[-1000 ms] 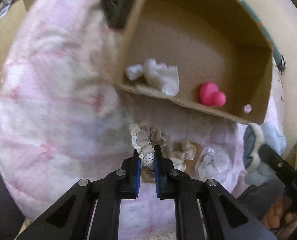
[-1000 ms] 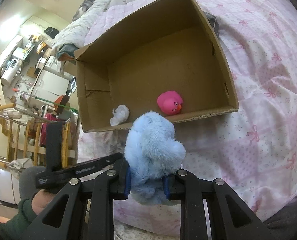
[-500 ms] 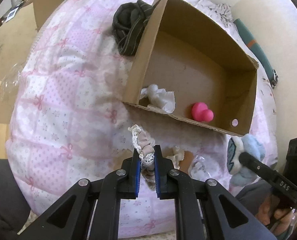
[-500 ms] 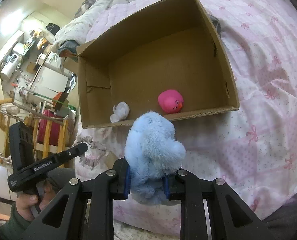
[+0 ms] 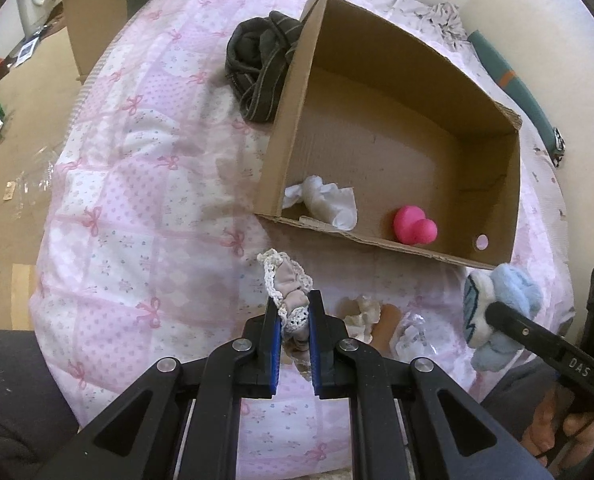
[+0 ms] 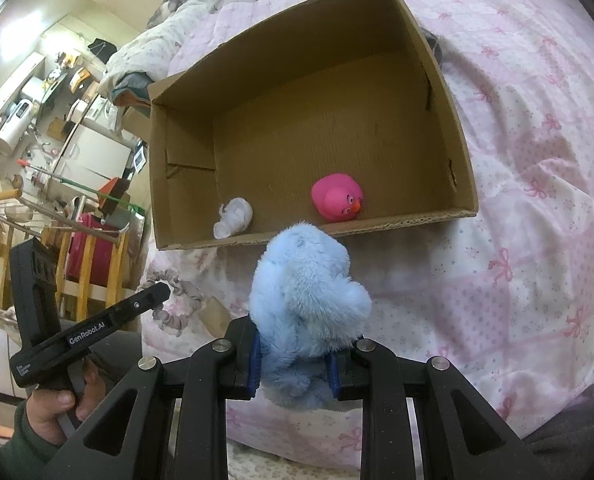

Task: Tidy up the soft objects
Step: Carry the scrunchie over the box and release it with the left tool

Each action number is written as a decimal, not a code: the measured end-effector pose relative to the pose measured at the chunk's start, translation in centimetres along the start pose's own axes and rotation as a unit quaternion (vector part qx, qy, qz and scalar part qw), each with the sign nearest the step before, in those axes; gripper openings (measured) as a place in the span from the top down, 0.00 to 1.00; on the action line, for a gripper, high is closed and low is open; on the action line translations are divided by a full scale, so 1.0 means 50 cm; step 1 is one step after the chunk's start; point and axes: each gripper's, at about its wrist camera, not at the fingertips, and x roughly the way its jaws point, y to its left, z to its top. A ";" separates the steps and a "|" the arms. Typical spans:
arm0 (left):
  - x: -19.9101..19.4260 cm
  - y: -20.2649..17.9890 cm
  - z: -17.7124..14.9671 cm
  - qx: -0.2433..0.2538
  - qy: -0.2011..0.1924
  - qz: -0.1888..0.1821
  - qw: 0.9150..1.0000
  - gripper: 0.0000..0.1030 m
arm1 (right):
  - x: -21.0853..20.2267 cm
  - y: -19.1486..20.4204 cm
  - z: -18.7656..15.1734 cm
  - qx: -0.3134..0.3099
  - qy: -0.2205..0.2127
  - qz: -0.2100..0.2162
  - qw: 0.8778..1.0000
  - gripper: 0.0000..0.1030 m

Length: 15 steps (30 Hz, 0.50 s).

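Observation:
My left gripper [image 5: 293, 309] is shut on a beige lace-trimmed scrunchie [image 5: 284, 277], held just above the pink quilt in front of the cardboard box [image 5: 297, 92]. The right wrist view shows that left gripper [image 6: 155, 296] at the left, with the scrunchie [image 6: 177, 304] hanging from it. My right gripper [image 6: 295, 360] is shut on a fluffy blue plush toy [image 6: 305, 288], below the box's near wall [image 6: 397, 222]. The left wrist view has the same plush [image 5: 505, 300] at the right. Inside the box lie a pink rubber duck [image 6: 337, 198] and a crumpled white cloth [image 6: 233, 218].
A dark bundled garment [image 5: 261, 68] leans against the box's left outer wall. A small cream item [image 5: 363, 312] and a clear plastic wrapper [image 5: 415, 336] lie on the pink bow-print quilt [image 5: 137, 200] near my left gripper. Beyond the bed's left edge are floor and furniture.
My left gripper has risen and drawn back from the box with the scrunchie still in it, so more of the bed shows. The right gripper and plush stayed put.

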 end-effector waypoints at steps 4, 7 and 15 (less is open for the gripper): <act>0.002 -0.005 -0.001 0.006 0.001 0.006 1.000 0.90 | -0.006 0.001 -0.001 0.001 -0.006 0.002 1.000 0.75; 0.000 -0.006 -0.002 0.006 -0.002 0.011 1.000 0.90 | -0.007 0.001 -0.002 0.000 -0.007 0.002 1.000 0.75; -0.054 -0.016 0.010 0.006 -0.028 0.012 1.000 0.90 | -0.022 0.005 -0.001 -0.004 -0.015 0.012 1.000 0.75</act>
